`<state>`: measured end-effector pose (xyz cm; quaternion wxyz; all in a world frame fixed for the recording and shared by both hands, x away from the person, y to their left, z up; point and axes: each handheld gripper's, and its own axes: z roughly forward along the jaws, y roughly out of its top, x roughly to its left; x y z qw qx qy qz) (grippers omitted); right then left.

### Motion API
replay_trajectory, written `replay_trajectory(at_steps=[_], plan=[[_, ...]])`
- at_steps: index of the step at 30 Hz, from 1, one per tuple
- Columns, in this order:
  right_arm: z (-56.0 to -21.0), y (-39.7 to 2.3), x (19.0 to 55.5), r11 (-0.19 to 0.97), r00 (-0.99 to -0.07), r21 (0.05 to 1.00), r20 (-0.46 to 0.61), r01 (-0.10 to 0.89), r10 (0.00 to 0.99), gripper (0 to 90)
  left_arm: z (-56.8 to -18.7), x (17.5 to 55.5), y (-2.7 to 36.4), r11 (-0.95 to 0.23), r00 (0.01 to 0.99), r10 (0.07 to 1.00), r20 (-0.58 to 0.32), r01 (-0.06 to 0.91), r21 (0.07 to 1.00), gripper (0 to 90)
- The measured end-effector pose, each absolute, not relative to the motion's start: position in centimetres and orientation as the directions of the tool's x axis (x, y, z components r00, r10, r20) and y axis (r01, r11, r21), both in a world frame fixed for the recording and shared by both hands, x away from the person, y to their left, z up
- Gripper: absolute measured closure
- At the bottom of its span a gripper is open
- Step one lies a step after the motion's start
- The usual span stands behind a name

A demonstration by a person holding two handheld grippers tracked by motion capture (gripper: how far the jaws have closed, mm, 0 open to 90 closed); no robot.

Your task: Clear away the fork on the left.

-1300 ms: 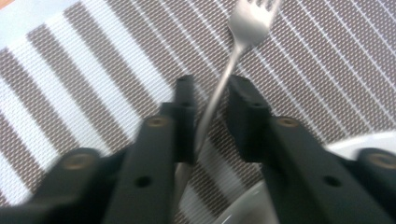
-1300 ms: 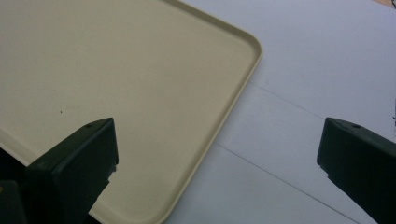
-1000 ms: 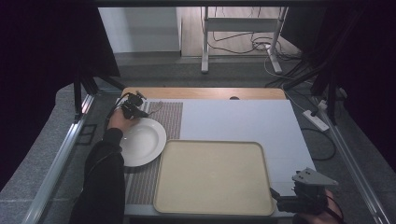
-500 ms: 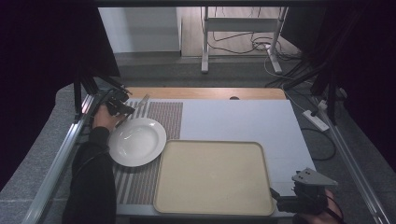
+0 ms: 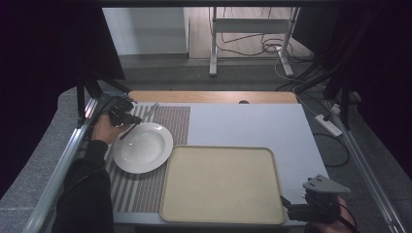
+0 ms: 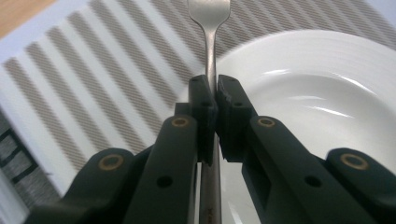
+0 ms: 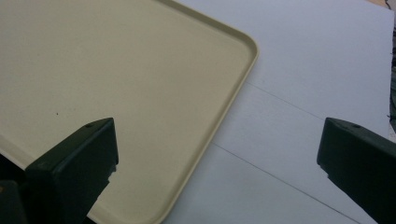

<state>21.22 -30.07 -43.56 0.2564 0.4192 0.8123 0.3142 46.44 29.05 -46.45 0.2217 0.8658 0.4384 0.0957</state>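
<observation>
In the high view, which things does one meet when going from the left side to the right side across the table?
left gripper holding the fork → white plate on the striped mat → beige tray → right gripper at the near right corner.

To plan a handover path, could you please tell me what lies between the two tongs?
In the high view, the empty beige plastic tray lies between the left tongs and the right tongs.
</observation>
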Motion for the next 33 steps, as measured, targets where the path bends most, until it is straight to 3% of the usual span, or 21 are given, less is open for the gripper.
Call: replay_trajectory(at_steps=[14,33], plan=[[-43.5,-30.0,21.1,0.461,-0.526,0.726,-0.160,0.511,0.835,0.0,-45.8,41.4,25.2,-0.572,0.667,0.741,-0.079,0.687,0.448,84.7],[-43.5,-29.9,21.0,0.477,-0.536,0.723,-0.174,0.500,0.826,0.0,-46.4,34.4,16.4,-0.616,0.729,0.665,-0.163,0.659,0.432,84.6]])
